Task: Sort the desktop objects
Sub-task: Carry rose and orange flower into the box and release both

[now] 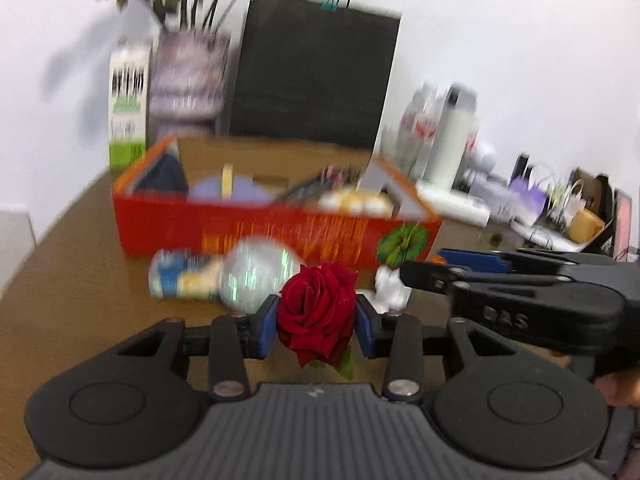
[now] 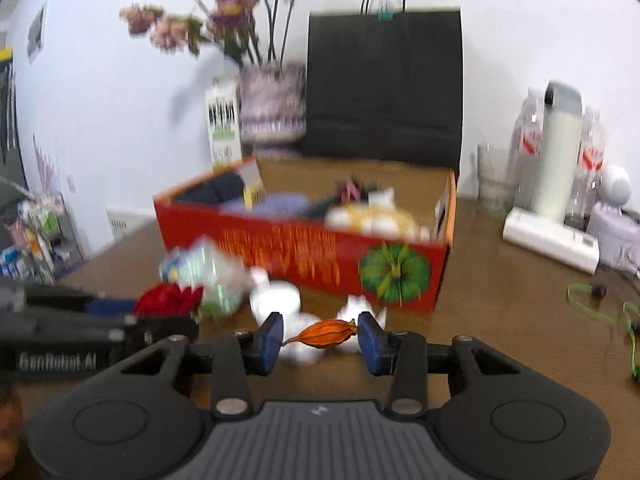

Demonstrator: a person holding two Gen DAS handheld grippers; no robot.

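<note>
Left wrist view, red rose at centre frame clamped in the left gripper, bloom up, stem end down, orange pod lying crosswise clamped in the right gripper, red box just behind, bare brown table at right.

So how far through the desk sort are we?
Done: the red box already holds several items. In hand: the left gripper is shut on a rose, and the right gripper on an orange pod. Left: a light bulb and white bits on the table before the box.
</note>
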